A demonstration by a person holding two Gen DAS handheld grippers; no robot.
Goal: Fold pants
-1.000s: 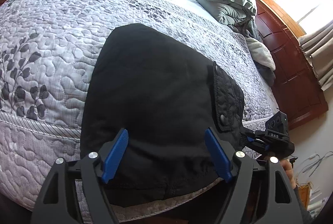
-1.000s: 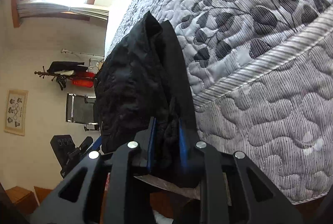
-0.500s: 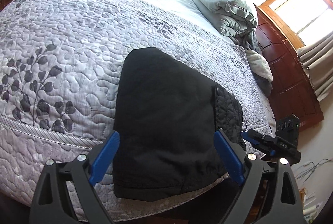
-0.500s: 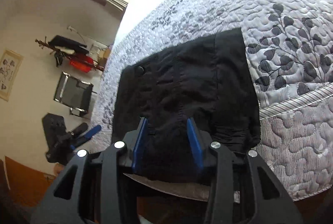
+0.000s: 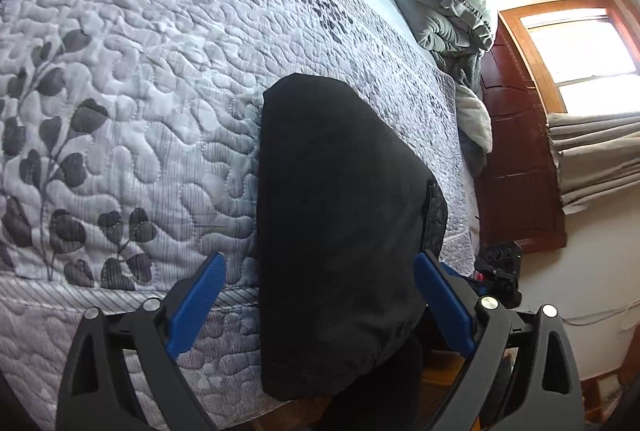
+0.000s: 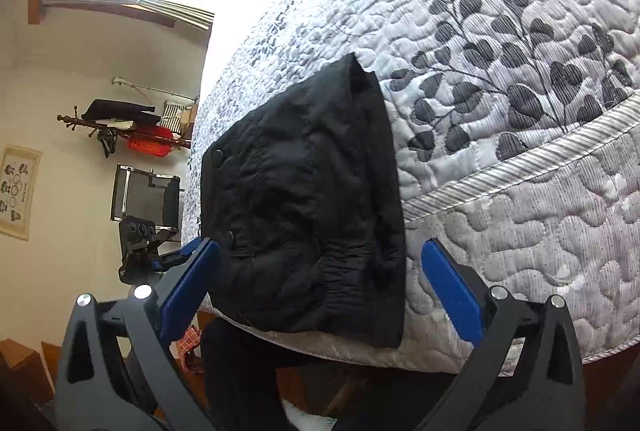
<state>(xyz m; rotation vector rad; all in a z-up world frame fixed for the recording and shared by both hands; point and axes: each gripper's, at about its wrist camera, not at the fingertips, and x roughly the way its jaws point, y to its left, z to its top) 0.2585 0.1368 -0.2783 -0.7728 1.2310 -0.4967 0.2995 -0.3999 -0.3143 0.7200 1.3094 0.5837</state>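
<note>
Both claws, left claw point(image 5: 318, 301) and right claw point(image 6: 320, 281), angled downward, just-widened jaws empty over folded black pants point(image 5: 336, 215).

Pants point(image 5: 336, 215) on quilt point(image 5: 132, 119), at edge

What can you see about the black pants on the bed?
The black fabric pants lie folded into a compact bundle at the edge of the grey quilted bedspread with leaf print, the near end hanging slightly over the edge. A gathered elastic waistband and two round snaps show on a flap. Only the bedspread touches them.
</note>
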